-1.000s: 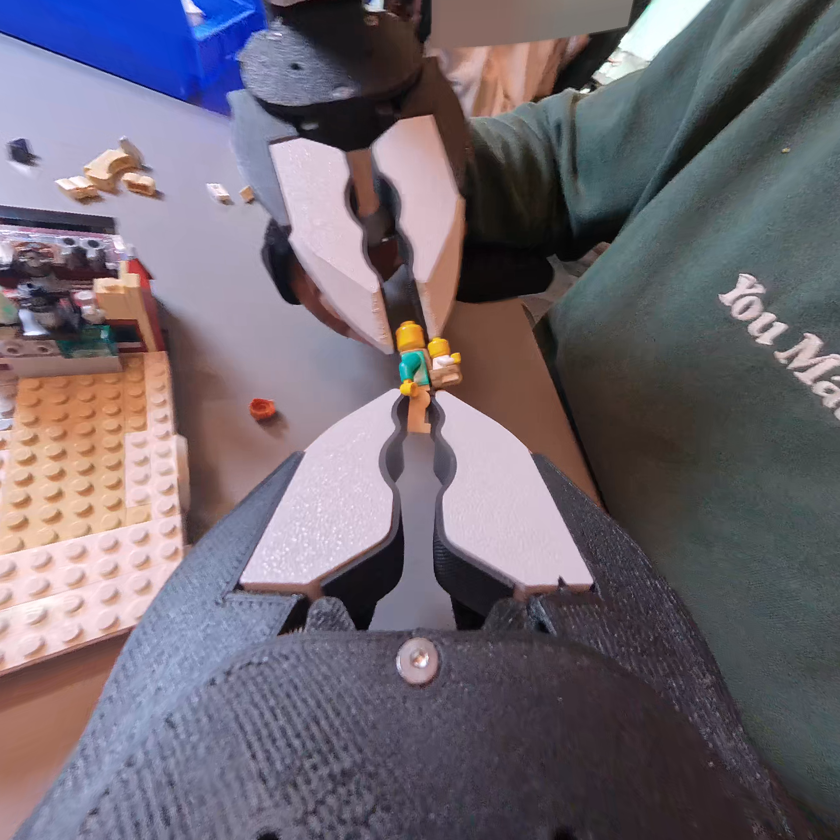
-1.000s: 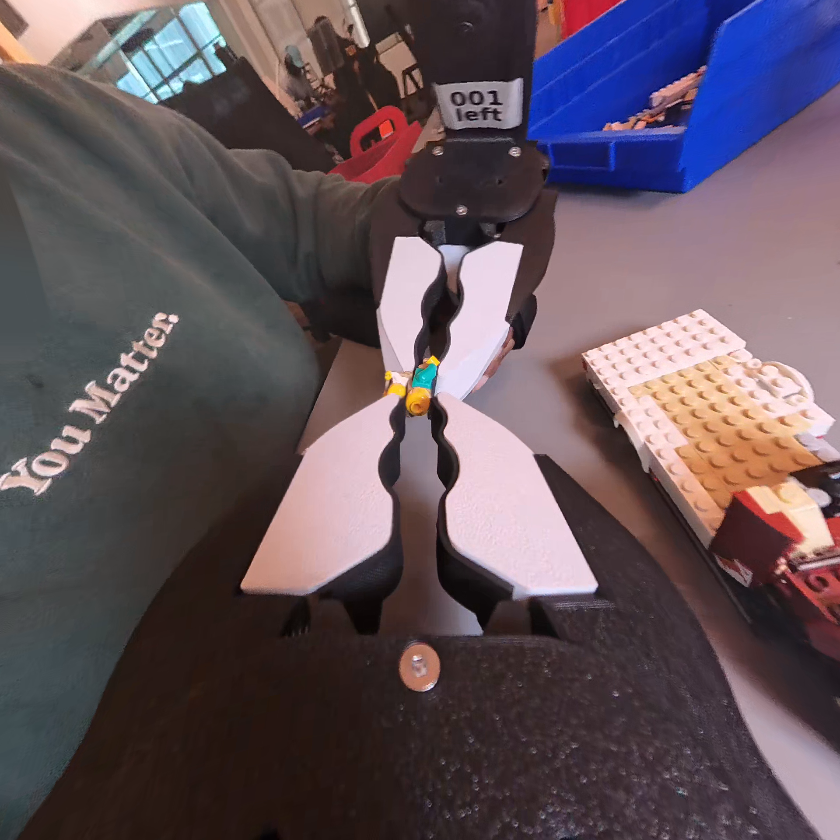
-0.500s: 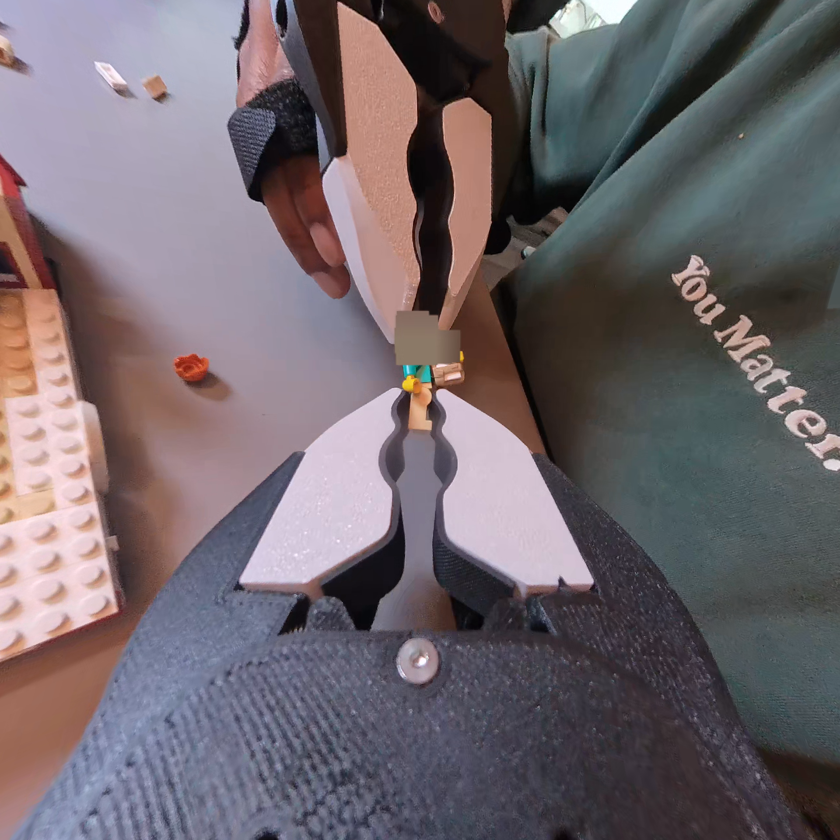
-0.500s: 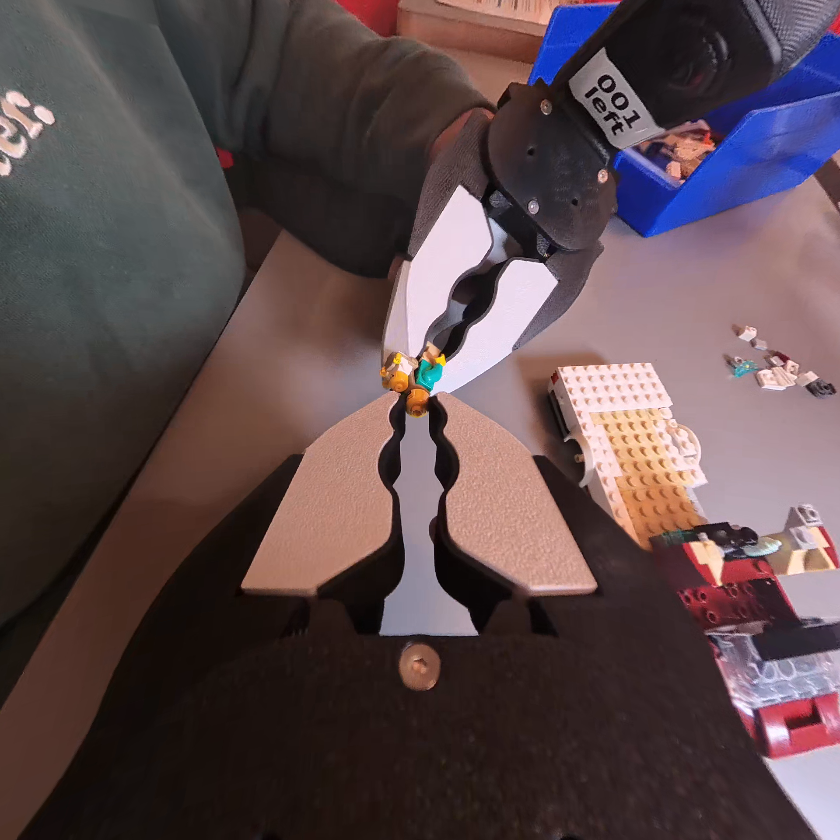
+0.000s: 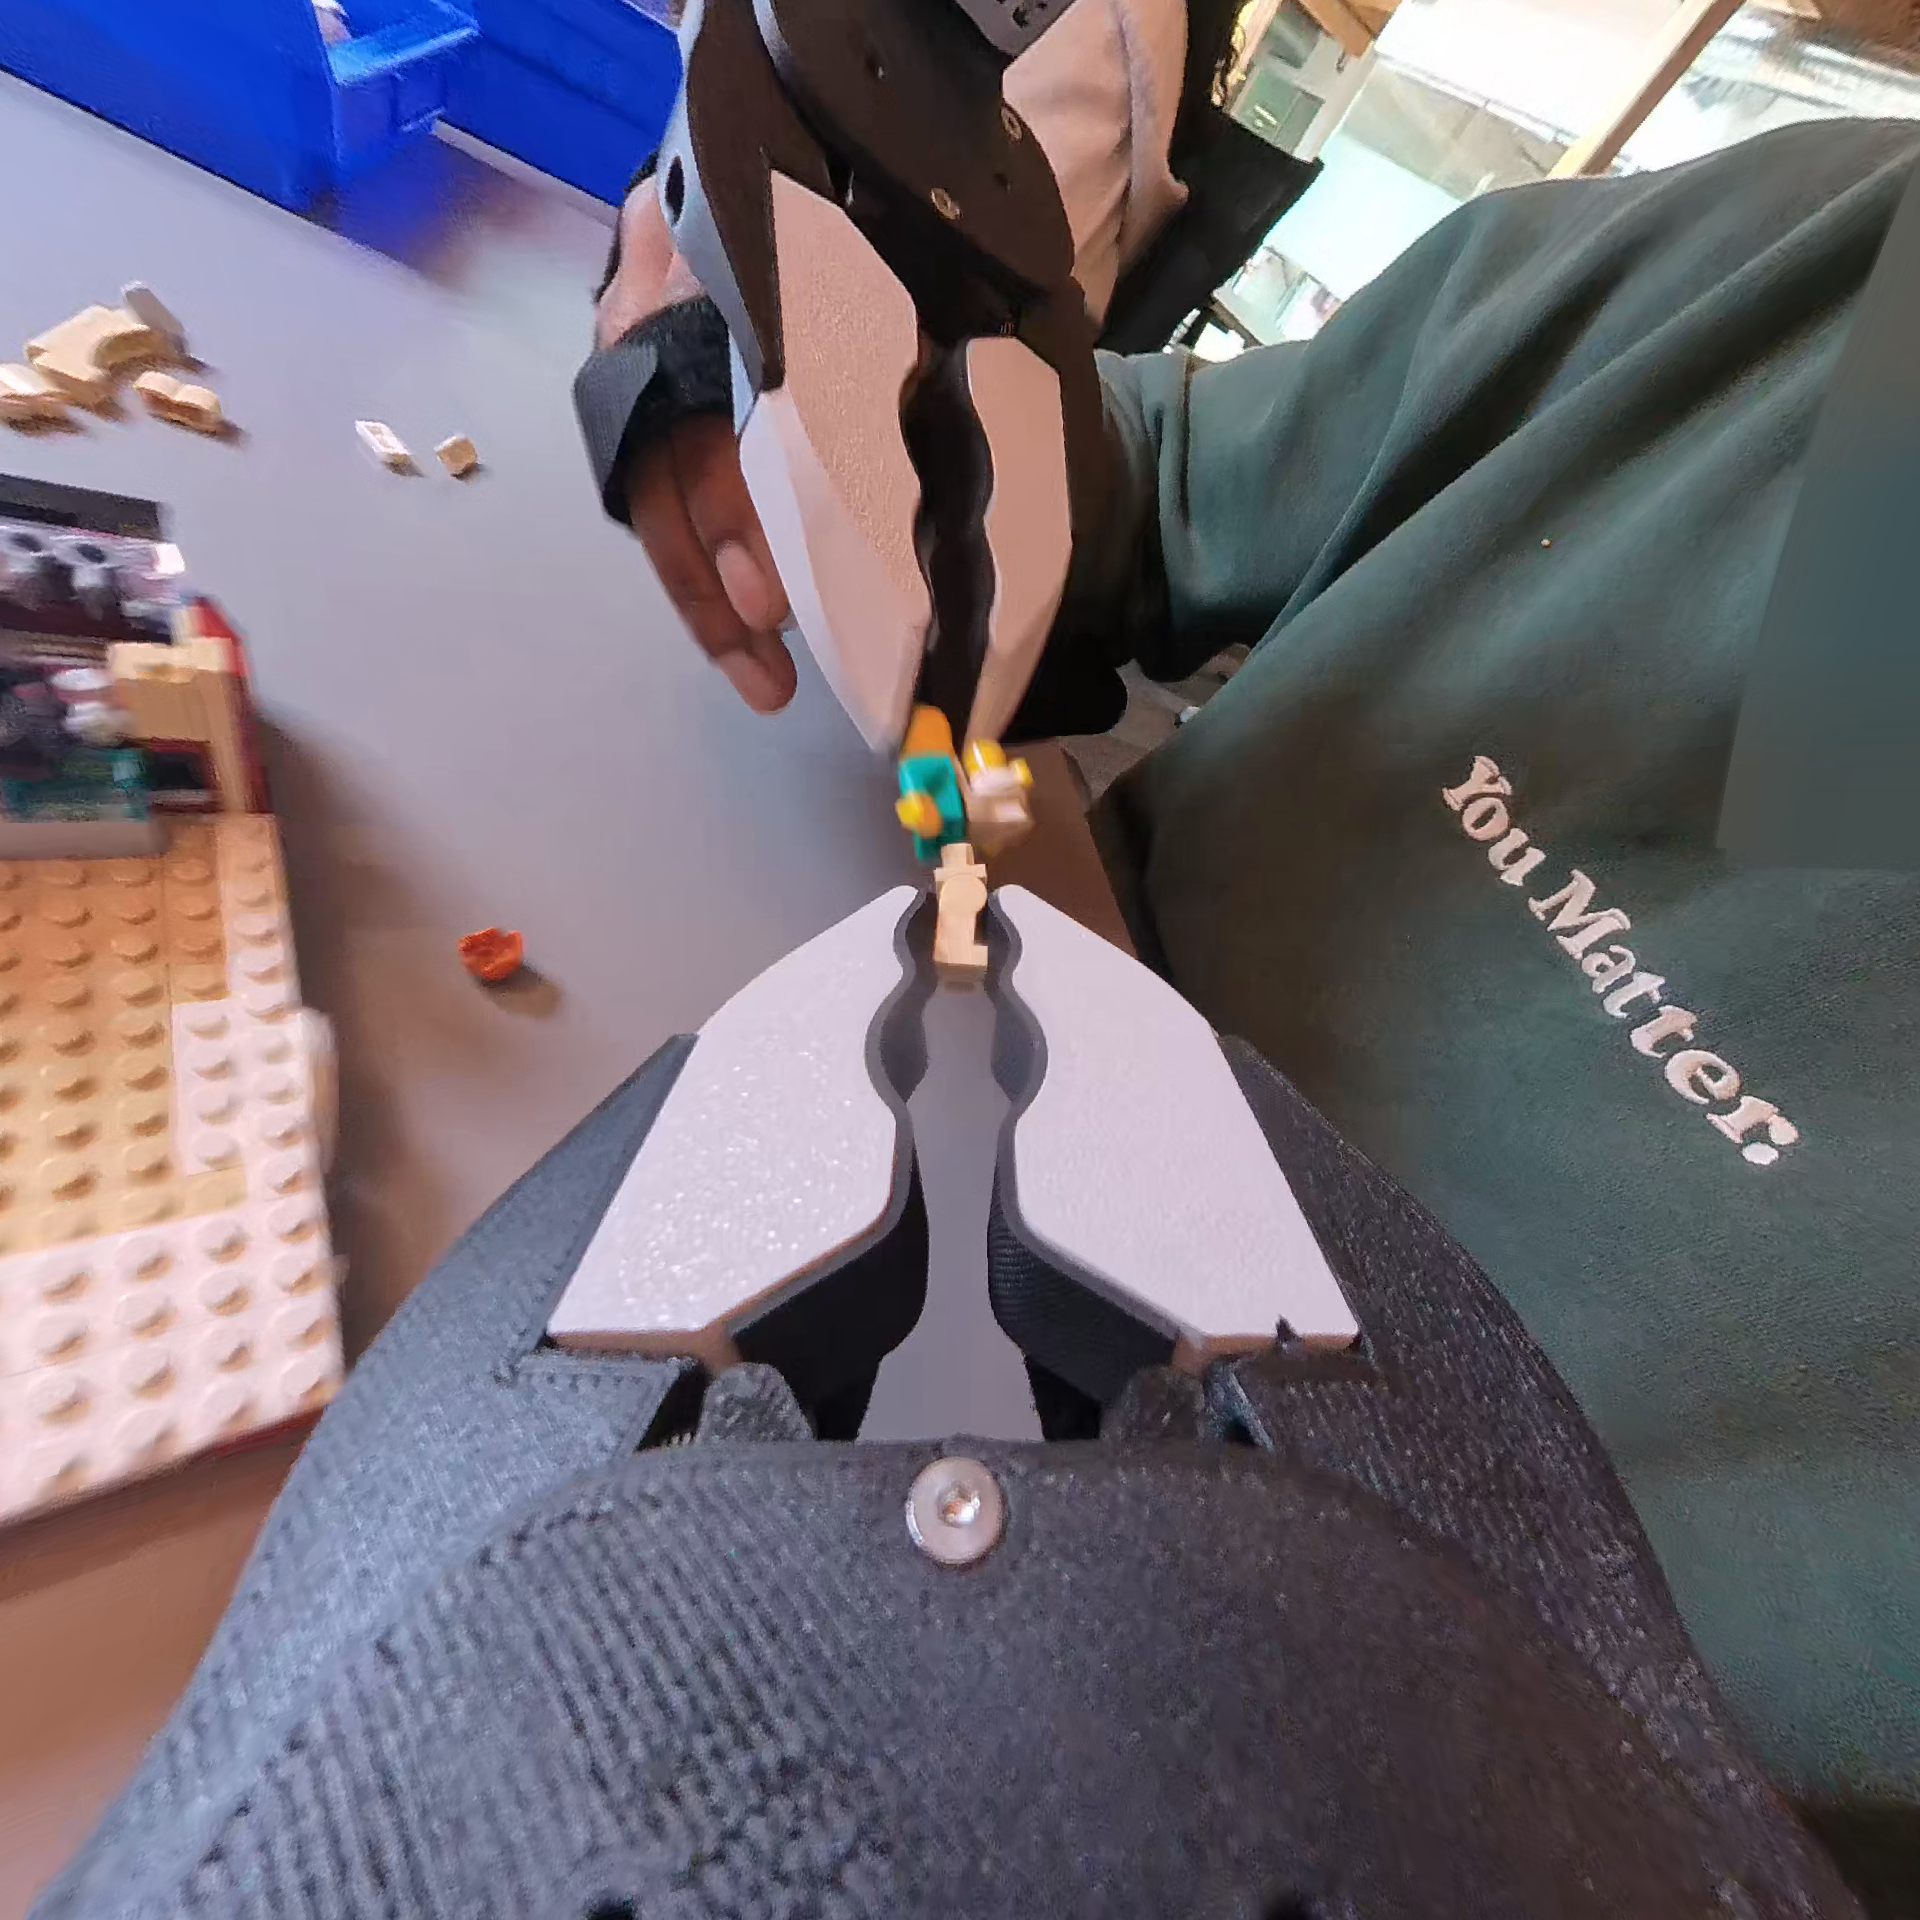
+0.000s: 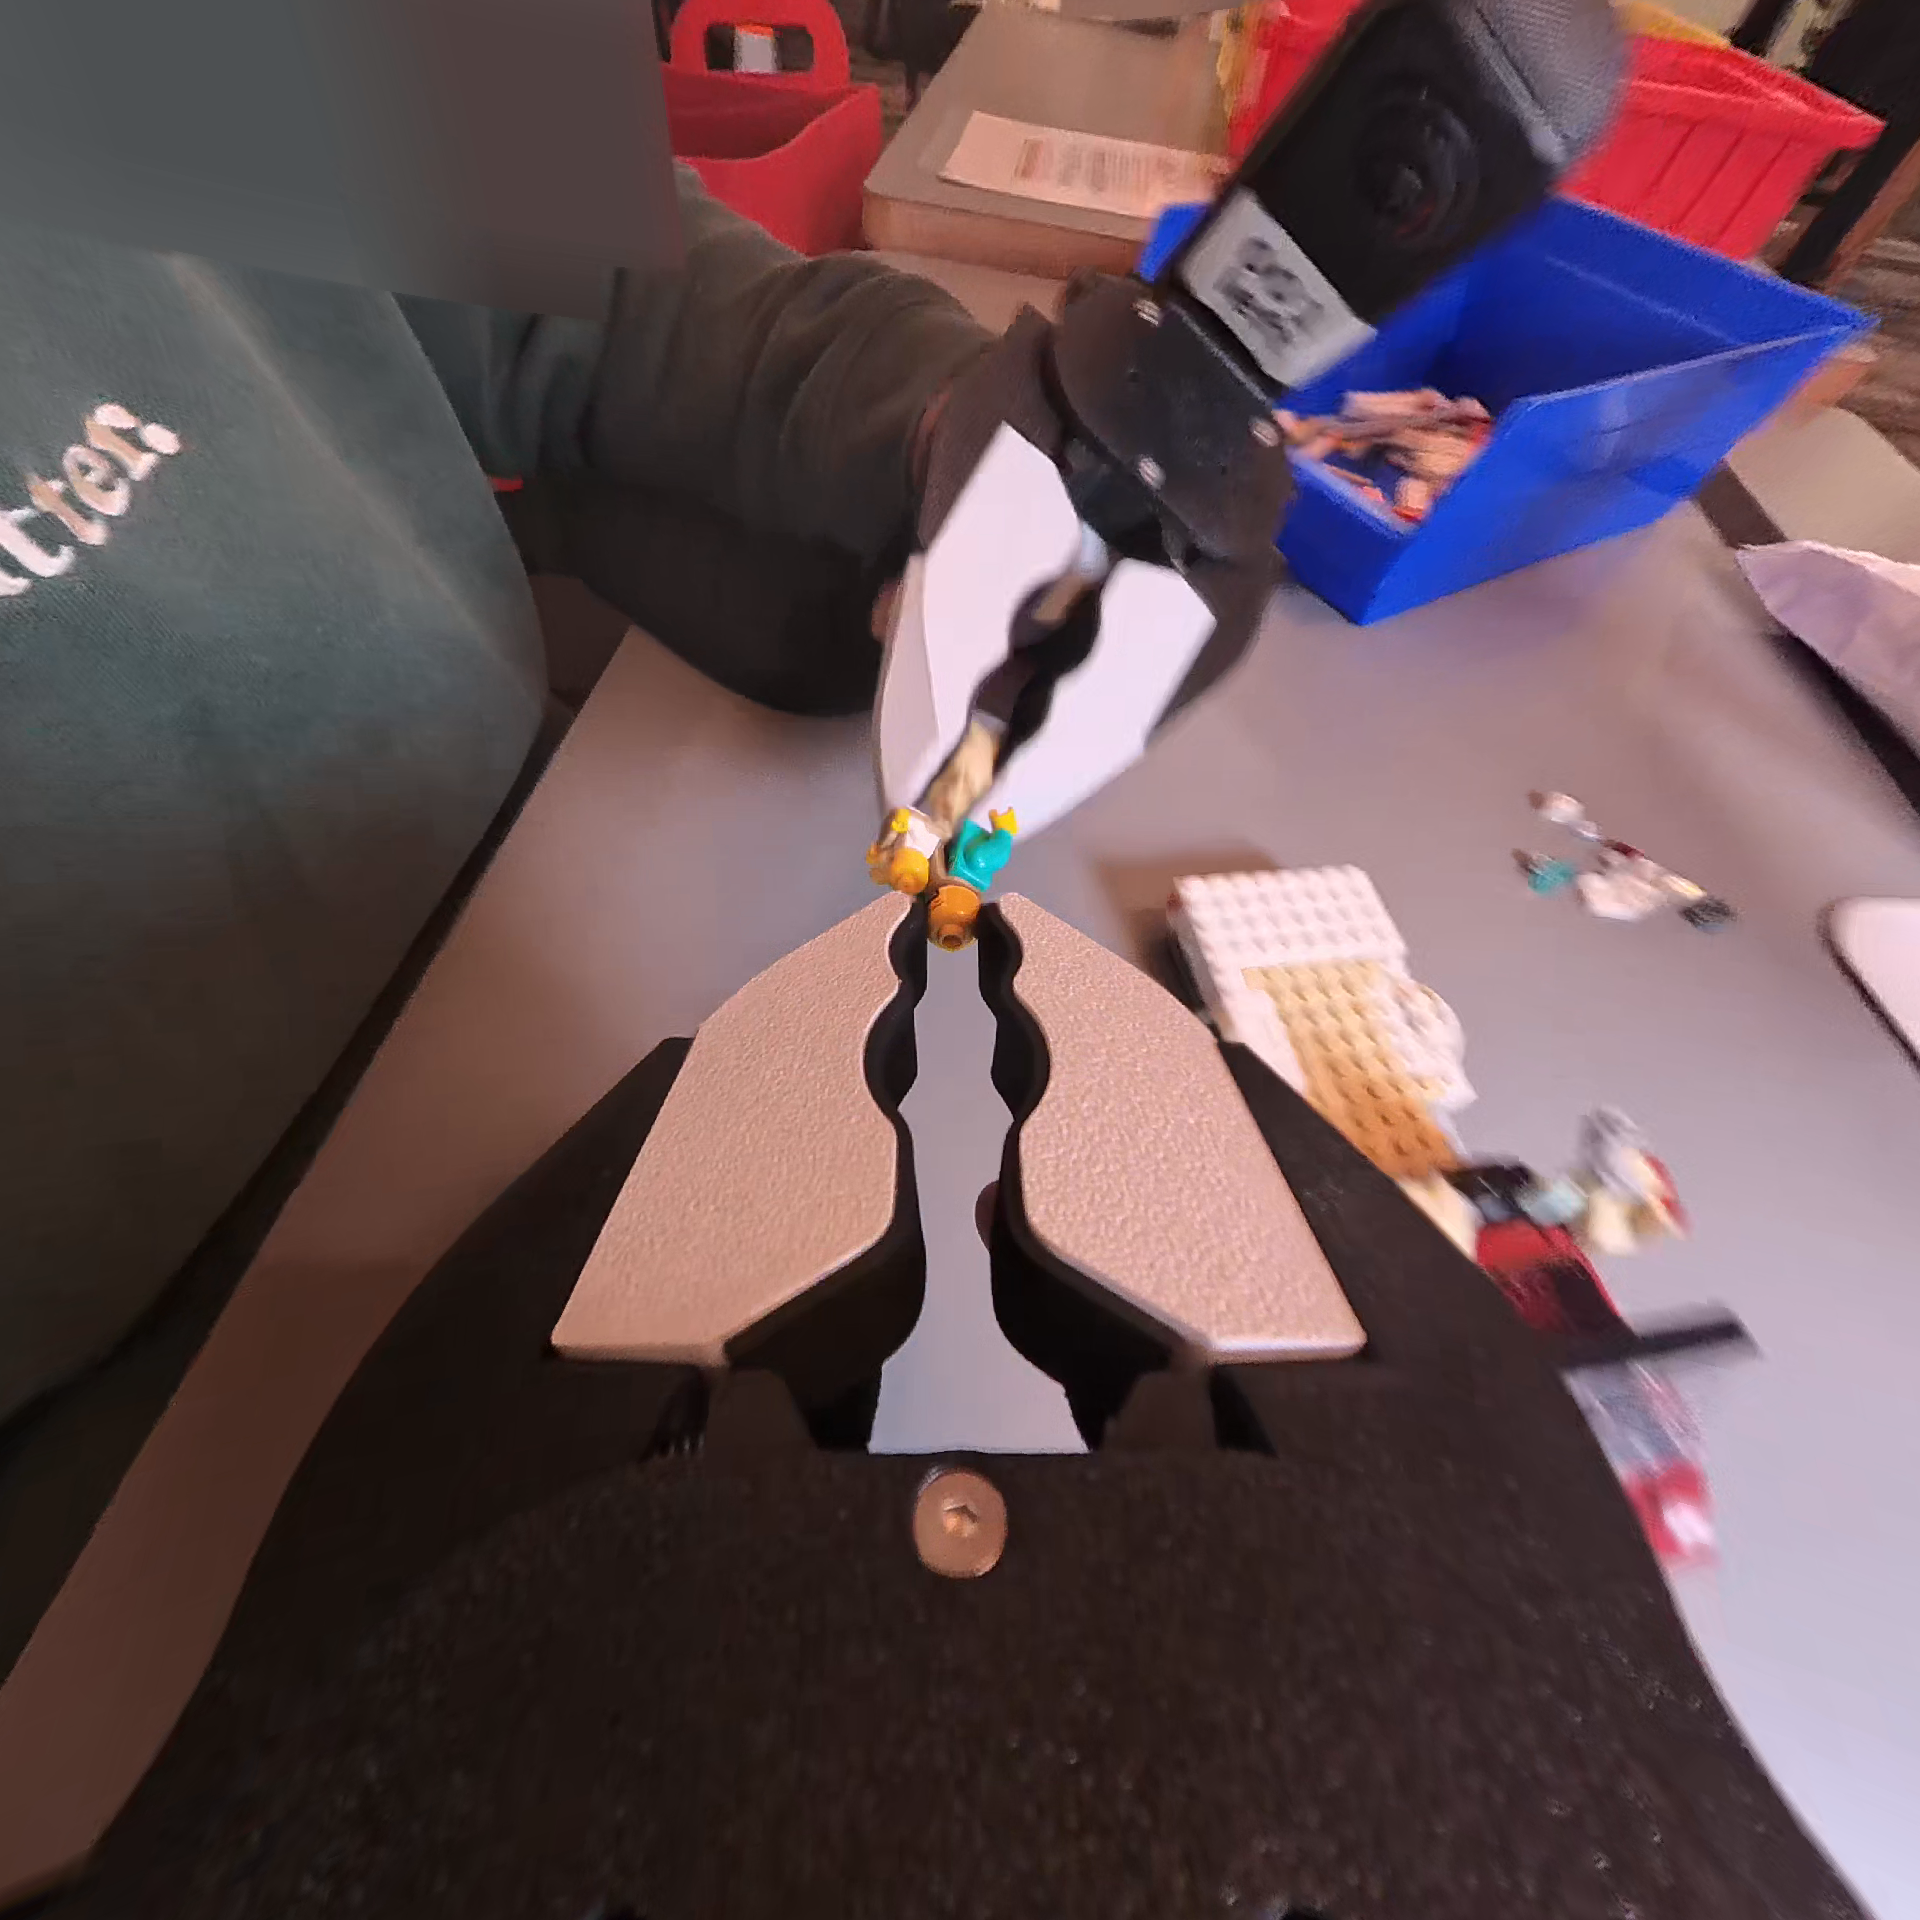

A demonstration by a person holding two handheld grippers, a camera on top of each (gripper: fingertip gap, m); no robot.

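Observation:
A small minifigure with a teal torso (image 5: 935, 795) hangs in the air between both grippers, above the grey table (image 5: 520, 623). My left gripper (image 5: 958, 904) is shut on its tan legs (image 5: 961, 920). My right gripper (image 6: 951, 909) is shut on its orange-yellow head (image 6: 951, 914). The torso (image 6: 982, 854) leans to one side above the legs, and the hip piece shows. A smaller tan and white figure (image 5: 997, 795) with a yellow head clings to the torso's side. The right gripper (image 5: 940, 727) comes down from above in the left wrist view. The left gripper (image 6: 945, 821) shows in the right wrist view.
A white and tan studded brick build (image 5: 125, 1091) lies on the table at the left, also in the right wrist view (image 6: 1340, 997). A small orange piece (image 5: 491, 953) and loose tan bricks (image 5: 94, 358) lie near. A blue bin (image 6: 1538, 436) stands behind. A person's green sweatshirt (image 5: 1507, 727) is close. Left and right tips are no more than a few centimetres apart.
Both grippers keep their hold on the figure. The torso has tilted away from the legs and the hip piece now shows. The grippers have swung relative to the table.

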